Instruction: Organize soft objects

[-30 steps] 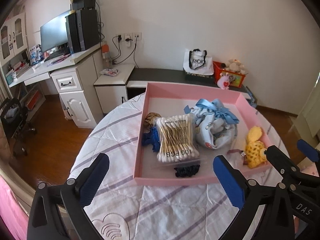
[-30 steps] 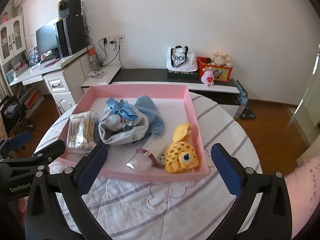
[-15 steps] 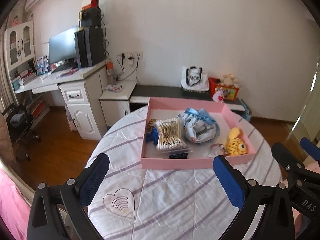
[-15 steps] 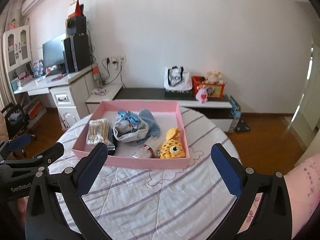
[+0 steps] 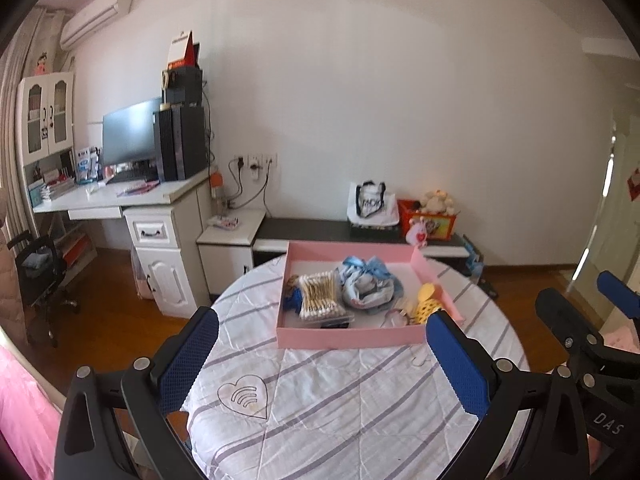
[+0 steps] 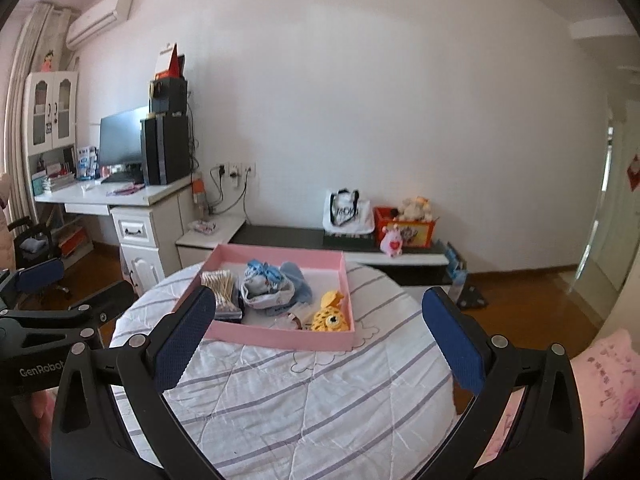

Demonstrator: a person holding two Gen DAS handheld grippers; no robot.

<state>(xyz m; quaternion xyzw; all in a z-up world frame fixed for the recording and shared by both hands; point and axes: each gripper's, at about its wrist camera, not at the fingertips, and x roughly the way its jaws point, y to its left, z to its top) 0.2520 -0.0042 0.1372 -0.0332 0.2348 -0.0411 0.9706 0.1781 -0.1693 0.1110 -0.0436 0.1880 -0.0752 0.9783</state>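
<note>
A pink tray (image 5: 348, 338) (image 6: 280, 338) sits on the far half of a round table with a striped quilted cloth (image 5: 340, 400) (image 6: 304, 400). Inside it lie a bag of cotton swabs (image 5: 318, 296) (image 6: 220, 282), a blue-and-white fabric pouch with a blue bow (image 5: 366, 282) (image 6: 266, 286), a yellow crocheted fish (image 5: 428, 304) (image 6: 330, 316), and a small blue item (image 5: 294, 300). My left gripper (image 5: 322, 358) and right gripper (image 6: 316, 338) are both open, empty, and held well back from the tray, above the cloth's near side.
A white desk (image 5: 120, 204) with monitor and computer tower stands at the left, an office chair (image 5: 36, 272) beside it. A low dark bench (image 5: 340, 228) behind the table carries a tote bag and a red box of plush toys. A pink sleeve (image 6: 600, 392) shows at the right.
Both grippers have pulled back and up from the tray, which now looks smaller and farther away. They stayed open. The tray's contents have not moved.
</note>
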